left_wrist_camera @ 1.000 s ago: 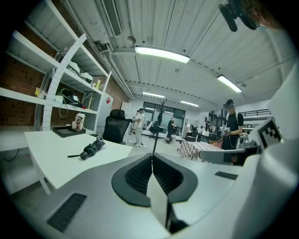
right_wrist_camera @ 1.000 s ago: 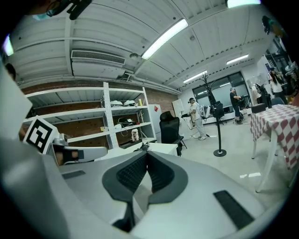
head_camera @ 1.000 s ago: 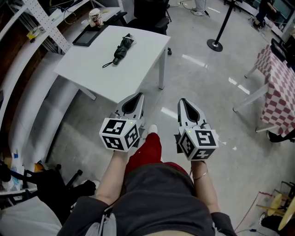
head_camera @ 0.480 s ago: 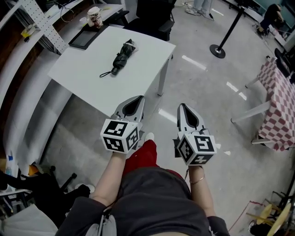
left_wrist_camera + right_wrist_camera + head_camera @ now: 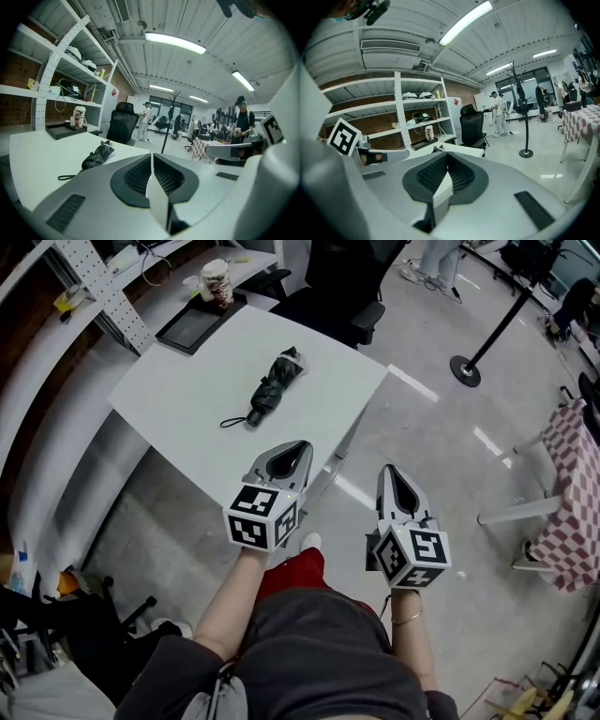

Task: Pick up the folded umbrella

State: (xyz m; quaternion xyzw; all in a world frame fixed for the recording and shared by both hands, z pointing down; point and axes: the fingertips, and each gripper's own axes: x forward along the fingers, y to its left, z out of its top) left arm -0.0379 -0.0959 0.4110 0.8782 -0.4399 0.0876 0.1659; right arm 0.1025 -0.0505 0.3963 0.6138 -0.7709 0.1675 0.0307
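Left hand-held gripper (image 5: 300,445), right hand-held gripper (image 5: 387,470), side by side, both closed, empty

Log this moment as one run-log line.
phase: pre-grasp | left gripper: shut, empty | right gripper: shut, empty | folded umbrella: lying on white table, untouched

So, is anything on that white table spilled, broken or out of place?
Nothing stands out. The folded umbrella lies flat on the table, looking intact. The cup by the black tray stands upright, with nothing spilled.
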